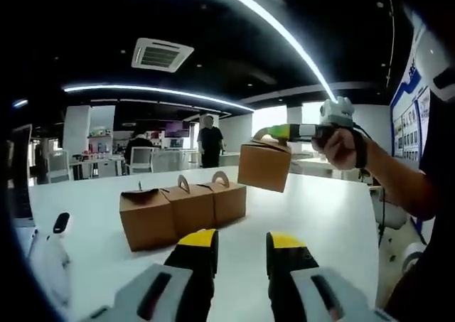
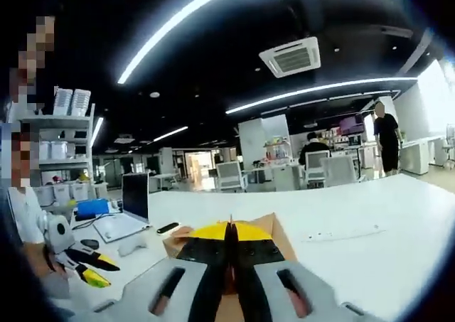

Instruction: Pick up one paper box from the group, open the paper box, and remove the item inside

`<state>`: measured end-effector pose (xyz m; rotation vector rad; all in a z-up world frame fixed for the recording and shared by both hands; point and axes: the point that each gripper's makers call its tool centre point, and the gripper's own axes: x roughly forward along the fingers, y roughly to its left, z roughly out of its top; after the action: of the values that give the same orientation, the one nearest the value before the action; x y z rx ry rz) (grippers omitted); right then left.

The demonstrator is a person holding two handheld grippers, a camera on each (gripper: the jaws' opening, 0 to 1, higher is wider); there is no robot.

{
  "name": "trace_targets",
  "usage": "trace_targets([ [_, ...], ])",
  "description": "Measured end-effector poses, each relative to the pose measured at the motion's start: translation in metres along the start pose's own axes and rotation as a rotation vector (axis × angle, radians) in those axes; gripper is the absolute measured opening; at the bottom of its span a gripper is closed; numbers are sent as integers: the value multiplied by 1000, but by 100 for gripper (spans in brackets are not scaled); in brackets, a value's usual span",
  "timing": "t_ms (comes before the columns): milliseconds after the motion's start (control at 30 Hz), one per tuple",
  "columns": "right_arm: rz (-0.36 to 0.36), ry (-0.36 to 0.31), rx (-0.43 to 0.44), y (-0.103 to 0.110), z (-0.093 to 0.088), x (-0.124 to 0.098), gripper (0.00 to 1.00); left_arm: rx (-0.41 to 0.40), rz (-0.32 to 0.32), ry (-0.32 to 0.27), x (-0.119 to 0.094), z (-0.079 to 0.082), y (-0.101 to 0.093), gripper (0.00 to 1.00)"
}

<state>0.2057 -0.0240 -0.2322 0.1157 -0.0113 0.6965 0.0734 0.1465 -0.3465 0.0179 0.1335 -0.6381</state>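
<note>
Left gripper view: the left claw (image 1: 242, 254) rises nearest the lens, its yellow-tipped jaws standing apart with nothing between them, above the near part of the white desk (image 1: 320, 215). Beyond it, toward the desk's middle, three brown paper boxes (image 1: 181, 210) sit touching in a row, each with a handle tab on top; the box at the near end has its top flaps partly raised. Above the desk and beside the row's far end hangs a fourth paper box (image 1: 264, 165), clear of the surface, gripped at its top by the right claw (image 1: 279, 133), which a hand (image 1: 338, 148) holds. A white object with a dark tip (image 1: 53, 247) stands near the desk's left edge. A person in black (image 1: 210, 141) stands well beyond the desk.

Right gripper view: the right claw (image 2: 231, 247) has its jaws pressed together on the top of the held paper box (image 2: 274, 229), whose brown panels show on both sides of the jaws. A laptop (image 2: 128, 208) lies on the desk toward its left side, and a second yellow-tipped gripper (image 2: 85, 265) rests near that edge.
</note>
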Motion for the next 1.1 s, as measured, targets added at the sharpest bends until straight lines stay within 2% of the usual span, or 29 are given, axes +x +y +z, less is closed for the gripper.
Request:
trace_targets([
  [367,78,18,29,18,-11,1,3,5,0,-7,3,3,-3,29],
  [633,142,42,38,32,-20,0,3,1,-5,10,6,-2,-4,29],
  [1100,232,64,18,48,-31,-3,3,-3,-6,6,6,-1,-6,29],
])
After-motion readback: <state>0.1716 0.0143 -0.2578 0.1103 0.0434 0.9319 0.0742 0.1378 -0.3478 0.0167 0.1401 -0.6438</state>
